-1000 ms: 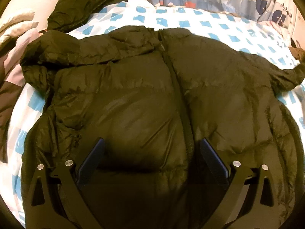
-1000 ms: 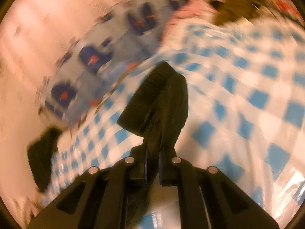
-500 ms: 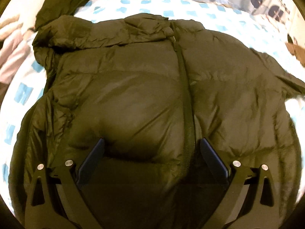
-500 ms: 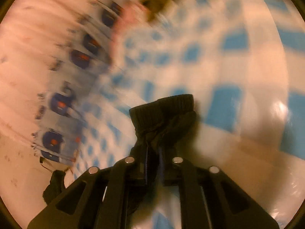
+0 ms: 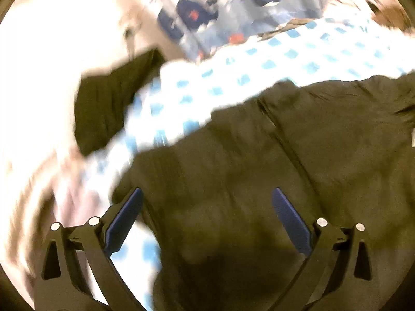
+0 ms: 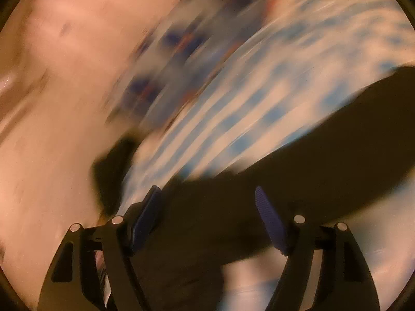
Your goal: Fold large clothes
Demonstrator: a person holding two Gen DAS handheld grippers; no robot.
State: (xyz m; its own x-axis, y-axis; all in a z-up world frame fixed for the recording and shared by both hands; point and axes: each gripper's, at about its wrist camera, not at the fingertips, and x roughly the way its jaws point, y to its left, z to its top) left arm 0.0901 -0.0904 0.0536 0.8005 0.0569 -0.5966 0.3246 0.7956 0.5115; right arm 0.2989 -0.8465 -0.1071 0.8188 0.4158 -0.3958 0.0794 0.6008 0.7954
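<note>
The dark puffer jacket (image 5: 272,181) lies spread on the bed, on a sheet with white and blue squares (image 5: 285,51). In the left wrist view the picture is now blurred and tilted: one second ago the jacket filled the view squarely with its zipper (image 5: 282,140) running straight up the middle, and now the zipper runs slanted and the jacket sits toward the lower right, with more of the sheet and the whale-patterned curtain (image 5: 207,15) visible above. A second dark garment (image 5: 109,103) lies at the left edge of the bed, apart from the jacket.

The left gripper (image 5: 207,215) has its jaws wide apart, as in both earlier frames, and nothing is between the pads; it hangs over the front of the jacket.

The right gripper (image 6: 207,215) has changed the most. One second ago, and also half a second ago, its jaws were pressed together on the ribbed cuff of the sleeve. Now the jaws are opening and already stand far apart, with the pads touching no cloth. The dark sleeve (image 6: 311,160) lies below and beyond them across the sheet, strongly blurred, so I cannot make out the cuff itself.
</note>
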